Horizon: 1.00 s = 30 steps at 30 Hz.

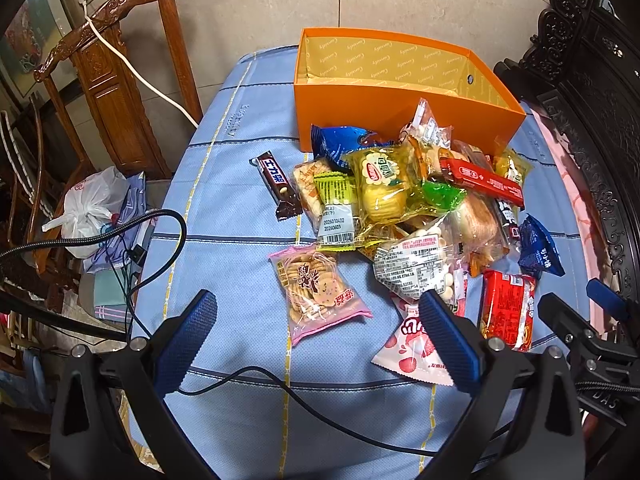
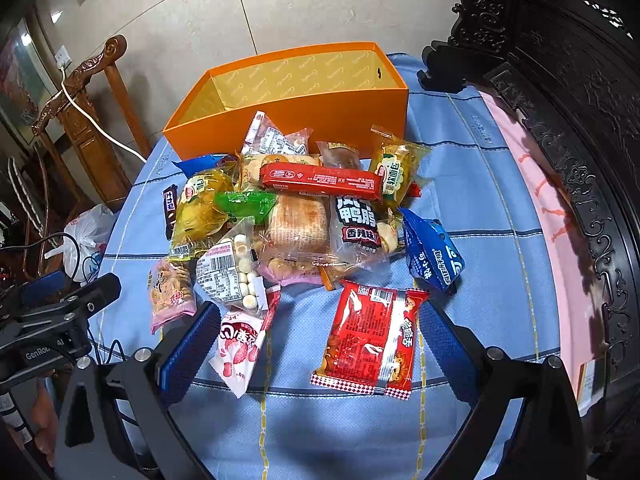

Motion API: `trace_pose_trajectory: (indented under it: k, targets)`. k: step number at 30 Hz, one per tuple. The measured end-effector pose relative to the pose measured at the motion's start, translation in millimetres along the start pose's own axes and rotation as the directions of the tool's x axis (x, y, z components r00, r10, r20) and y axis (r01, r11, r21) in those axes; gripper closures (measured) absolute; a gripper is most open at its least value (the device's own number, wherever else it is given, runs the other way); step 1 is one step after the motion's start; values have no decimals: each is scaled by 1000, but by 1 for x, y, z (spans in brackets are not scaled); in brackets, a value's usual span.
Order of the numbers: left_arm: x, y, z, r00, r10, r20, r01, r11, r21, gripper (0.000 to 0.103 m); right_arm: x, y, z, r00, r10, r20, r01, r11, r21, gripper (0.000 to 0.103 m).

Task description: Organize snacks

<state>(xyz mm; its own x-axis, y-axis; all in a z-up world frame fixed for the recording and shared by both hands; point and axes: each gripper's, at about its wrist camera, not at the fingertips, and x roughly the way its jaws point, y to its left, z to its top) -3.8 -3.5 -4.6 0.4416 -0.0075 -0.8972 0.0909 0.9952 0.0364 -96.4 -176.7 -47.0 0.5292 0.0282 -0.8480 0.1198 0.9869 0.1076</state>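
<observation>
1. Tiled room, carved wooden chair (image 1: 116, 80) off to the left, dark carved furniture (image 2: 560, 100) on the right. Everything sits on a table under a blue striped cloth (image 1: 240, 208).
2. Biggest thing on it is the orange box (image 1: 400, 116) at the far side, open on top and looking empty from what I can see. Pretty sure that's where the snacks are meant to end up.
3. The snack pile (image 2: 296, 216) is heaped right against the box's near wall, nothing sorted yet, so I'd call this the very start.
4. Left gripper (image 1: 320, 316) hangs over the near edge of the pile, jaws spread wide and holding nothing. The pink cracker packet (image 1: 316, 292) lies on its own between the fingers, clear of the heap.
5. Right gripper (image 2: 316, 340) is also wide open and empty, with the red snack packet (image 2: 368, 340) flat on the cloth right between its fingers.
6. My guess for the next move: drop onto one of those loose packets, pinch across the crinkly wrapper without crushing it, then carry it over into the box.
7. The chocolate bar (image 1: 278, 184) at the pile's left edge looks like another easy pick.
</observation>
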Motion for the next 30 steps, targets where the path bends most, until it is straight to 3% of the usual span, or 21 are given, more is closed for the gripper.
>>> trace_pose_trajectory:
  k: [30]
  targets:
    - [4, -1, -2, 1000, -1, -8, 1, 1000, 2, 4, 2, -1, 2, 1000, 0, -6, 0, 1000, -2, 3]
